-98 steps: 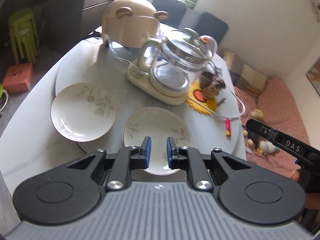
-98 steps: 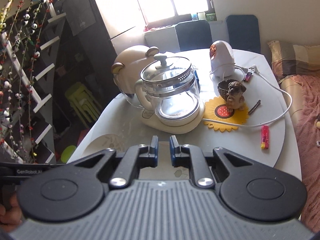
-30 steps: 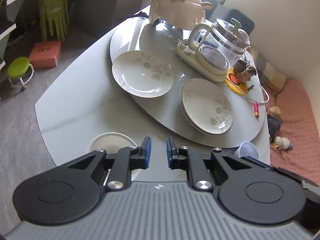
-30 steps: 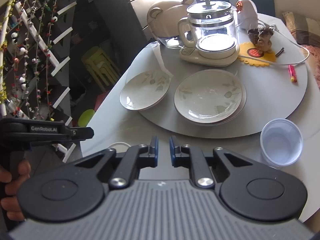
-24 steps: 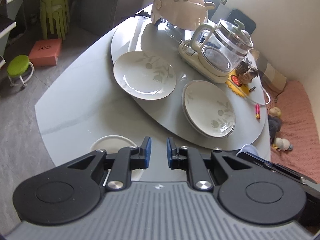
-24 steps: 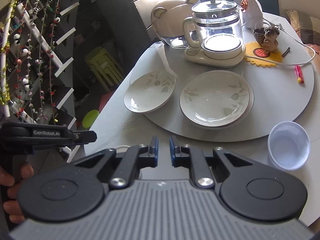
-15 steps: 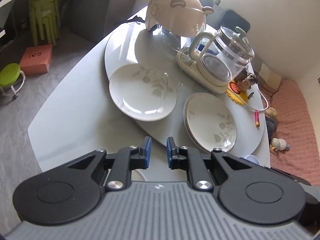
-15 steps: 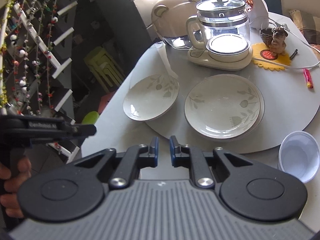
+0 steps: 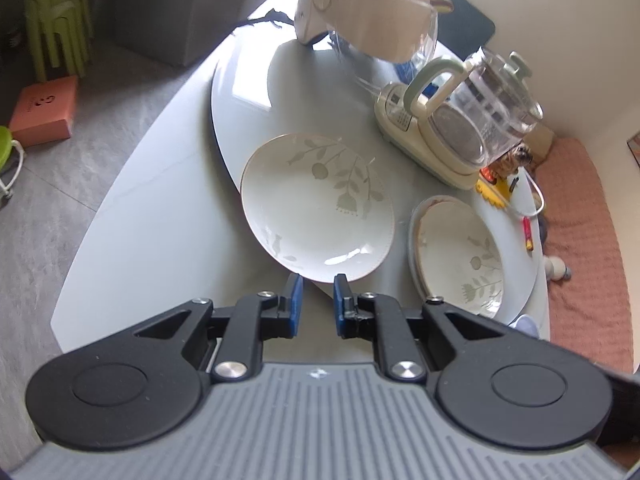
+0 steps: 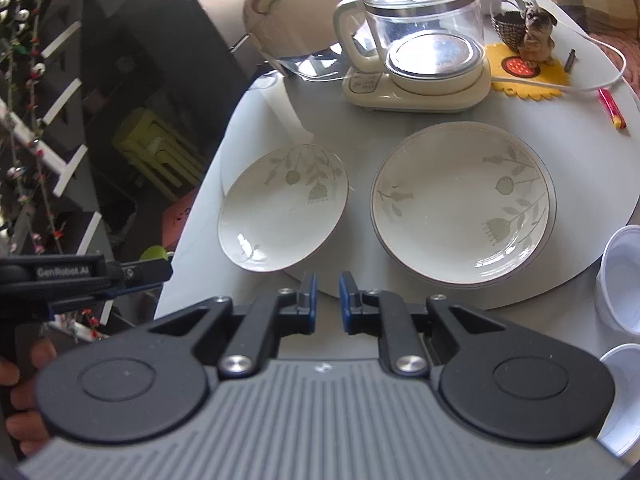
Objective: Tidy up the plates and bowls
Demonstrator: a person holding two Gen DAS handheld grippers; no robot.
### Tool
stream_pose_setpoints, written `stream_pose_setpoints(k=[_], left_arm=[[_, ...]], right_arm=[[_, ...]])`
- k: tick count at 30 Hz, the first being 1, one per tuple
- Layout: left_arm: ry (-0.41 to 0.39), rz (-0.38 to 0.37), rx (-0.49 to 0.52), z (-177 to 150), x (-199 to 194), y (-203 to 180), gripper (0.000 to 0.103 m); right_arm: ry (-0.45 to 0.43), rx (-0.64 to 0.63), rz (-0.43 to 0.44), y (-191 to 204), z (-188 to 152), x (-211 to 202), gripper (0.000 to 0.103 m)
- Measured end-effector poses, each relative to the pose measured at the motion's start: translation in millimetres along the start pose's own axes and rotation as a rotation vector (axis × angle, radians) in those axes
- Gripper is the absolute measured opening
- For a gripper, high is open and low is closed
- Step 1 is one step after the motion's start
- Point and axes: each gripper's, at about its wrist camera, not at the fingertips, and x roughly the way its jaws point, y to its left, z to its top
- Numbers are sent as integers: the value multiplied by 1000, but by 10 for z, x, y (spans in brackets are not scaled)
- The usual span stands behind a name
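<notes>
Holding my left gripper [image 9: 316, 294] a little open and empty, just before the single plate [image 9: 316, 208] on the desk [image 9: 160, 220]. My right gripper [image 10: 327, 294] gapes too, near the stacked plates [image 10: 464, 200].

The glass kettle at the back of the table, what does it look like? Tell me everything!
The glass kettle has a clear round body, a clear lid with a pale knob and a cream handle on its left side. It stands upright on a cream base with a small panel of buttons in front. The base rests on the grey turntable, behind the two plates. I cannot tell whether there is water inside. A cream bear-eared dome stands close behind it; whether they touch is unclear.
</notes>
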Motion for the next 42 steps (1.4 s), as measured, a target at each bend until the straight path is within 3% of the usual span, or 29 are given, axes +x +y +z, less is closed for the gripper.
stream_pose_setpoints(k=[4, 14, 16, 17, 18, 19, 30, 38, 42], left_arm=[[37, -23, 53, 141, 190, 143, 17], [113, -43, 65, 536, 623, 509, 21], [121, -57, 81, 626, 706, 548, 43], [120, -61, 91, 667, 739, 565, 48], [116, -62, 102, 709, 770, 579, 52], [117, -63, 111, 751, 808, 595, 53], [145, -116, 153, 1133, 1345, 762, 54], [175, -129, 224, 1306, 1600, 776, 53], [198, -185, 286, 1341, 1696, 725, 45]], right_arm=[[20, 73, -53, 101, 93, 76, 16], [44, 174, -125, 220, 176, 364, 16], [54, 195, -132, 235, 194, 429, 27], [50, 209, -137, 243, 204, 453, 34], [44, 221, -139, 247, 213, 469, 46], [38, 230, -138, 254, 226, 487, 50], [85, 326, -130, 169, 301, 967, 49], [67, 388, -121, 63, 281, 1222, 49], [82, 379, -115, 53, 309, 1328, 45]])
